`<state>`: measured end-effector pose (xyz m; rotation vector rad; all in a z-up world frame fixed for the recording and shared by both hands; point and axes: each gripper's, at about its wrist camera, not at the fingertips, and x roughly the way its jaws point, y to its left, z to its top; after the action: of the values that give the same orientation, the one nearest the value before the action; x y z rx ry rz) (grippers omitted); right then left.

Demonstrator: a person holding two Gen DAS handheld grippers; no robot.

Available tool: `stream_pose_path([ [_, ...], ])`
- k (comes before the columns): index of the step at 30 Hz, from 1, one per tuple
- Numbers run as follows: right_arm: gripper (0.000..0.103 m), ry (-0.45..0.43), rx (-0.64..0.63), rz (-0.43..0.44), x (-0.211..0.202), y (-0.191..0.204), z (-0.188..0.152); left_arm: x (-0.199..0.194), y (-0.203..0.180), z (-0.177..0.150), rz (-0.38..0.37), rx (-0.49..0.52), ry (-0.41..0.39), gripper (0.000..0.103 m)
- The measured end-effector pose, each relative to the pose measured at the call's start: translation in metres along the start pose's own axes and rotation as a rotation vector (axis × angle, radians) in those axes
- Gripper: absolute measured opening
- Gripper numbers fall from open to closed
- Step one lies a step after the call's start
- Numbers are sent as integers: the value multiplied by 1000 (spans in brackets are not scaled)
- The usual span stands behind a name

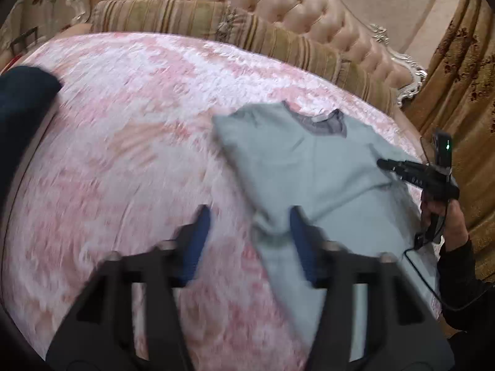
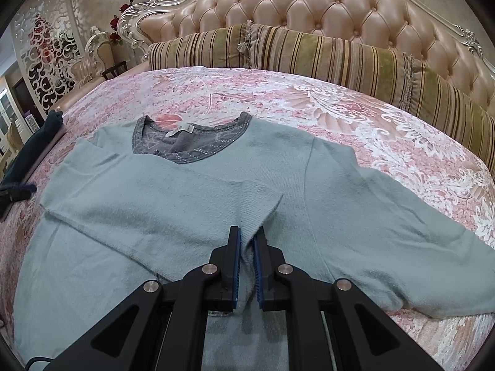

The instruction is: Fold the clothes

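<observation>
The pale blue sweater [image 2: 191,204] lies flat in the middle of the frame on the pink bedspread [image 2: 309,99]. The right gripper [image 2: 246,241] pinches its folded sleeve edge; the left gripper [image 1: 249,225] is wide open, holding nothing. A dark garment [image 2: 27,157] lies at the left edge, and much bedspread is free.
</observation>
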<state>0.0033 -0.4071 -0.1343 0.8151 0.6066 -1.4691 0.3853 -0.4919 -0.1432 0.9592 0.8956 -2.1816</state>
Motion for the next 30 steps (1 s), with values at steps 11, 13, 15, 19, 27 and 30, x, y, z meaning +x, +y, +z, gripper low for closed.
stream_pose_path([
  [11, 9, -48, 2, -4, -5, -1, 4, 18, 10, 19, -108, -33, 72, 14],
  [13, 9, -48, -5, -10, -4, 0, 4, 19, 16, 18, -126, -83, 71, 14],
  [15, 9, -41, 4, -12, -1, -2, 3, 16, 23, 16, -167, -135, 45, 14],
  [19, 10, -23, -15, -14, 4, 0, 3, 19, 29, 10, -181, -176, 37, 13],
  [27, 13, -23, -22, -15, 1, 1, 1, -3, 36, 26, -159, -199, -50, 59],
  [30, 13, -23, -20, -14, 2, 1, 0, 6, 44, 43, -170, -236, -72, 59],
])
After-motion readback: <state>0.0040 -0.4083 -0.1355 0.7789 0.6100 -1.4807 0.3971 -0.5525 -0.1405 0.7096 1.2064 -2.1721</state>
